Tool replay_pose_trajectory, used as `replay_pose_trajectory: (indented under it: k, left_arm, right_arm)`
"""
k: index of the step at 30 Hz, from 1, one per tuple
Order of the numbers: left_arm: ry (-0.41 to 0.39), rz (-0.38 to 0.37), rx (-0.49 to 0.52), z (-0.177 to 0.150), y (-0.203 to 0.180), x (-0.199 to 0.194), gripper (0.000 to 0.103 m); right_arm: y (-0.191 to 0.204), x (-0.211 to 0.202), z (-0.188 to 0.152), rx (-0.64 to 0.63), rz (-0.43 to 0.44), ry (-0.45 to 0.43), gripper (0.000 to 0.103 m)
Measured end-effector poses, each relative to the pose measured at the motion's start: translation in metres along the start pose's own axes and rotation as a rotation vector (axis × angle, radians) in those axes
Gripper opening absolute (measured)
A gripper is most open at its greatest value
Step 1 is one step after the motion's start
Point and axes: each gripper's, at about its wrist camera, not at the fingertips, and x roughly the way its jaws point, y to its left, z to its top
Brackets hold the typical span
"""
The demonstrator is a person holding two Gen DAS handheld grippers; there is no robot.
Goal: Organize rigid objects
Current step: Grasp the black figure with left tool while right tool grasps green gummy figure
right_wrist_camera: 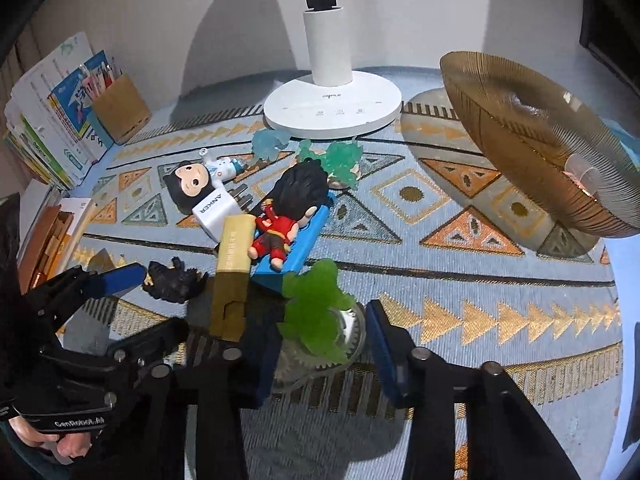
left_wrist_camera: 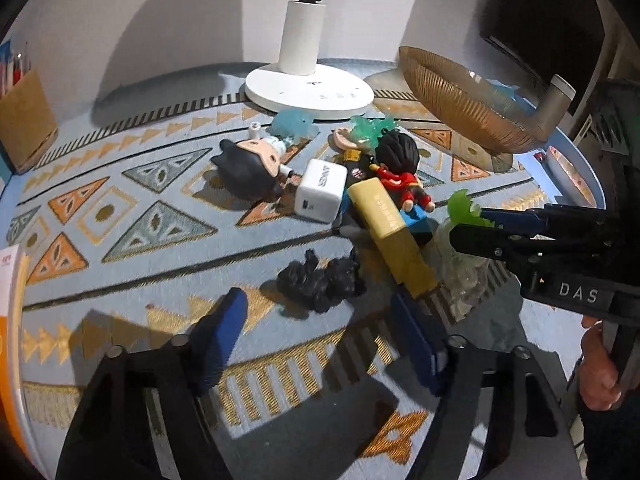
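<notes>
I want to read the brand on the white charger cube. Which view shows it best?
The right wrist view: the white charger cube shows its printed face and prongs. The left wrist view shows the cube with the lettering upside down.

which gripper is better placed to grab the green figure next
Right. The right gripper already straddles the green figure, with a finger on each side. The left gripper brackets the black figure instead.

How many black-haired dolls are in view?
2. A black-haired doll in a white coat lies beside the white charger cube; a black-haired doll in red clothes lies on the blue box. None seems hidden.
</notes>
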Motion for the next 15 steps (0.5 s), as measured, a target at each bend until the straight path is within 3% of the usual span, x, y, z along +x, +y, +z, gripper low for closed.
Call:
replay_pose_trajectory:
  k: [1, 3, 15]
  left_arm:
    - [0.001, -0.005, 0.005, 0.001, -0.001, 0.001, 0.050]
    - [-0.003, 0.002, 0.020, 0.003, -0.005, 0.004, 0.040]
    - [-0.031, -0.045, -0.017, -0.005, -0.012, -0.014, 0.040]
  right_arm:
    - [0.000, -0.001, 0.000, -0.002, -0.004, -0.008, 0.030]
    - [-0.001, -0.003, -0.001, -0.002, 0.003, -0.018, 0.028]
    - [-0.023, -0.027, -0.010, 0.069, 0.041, -0.058, 0.028]
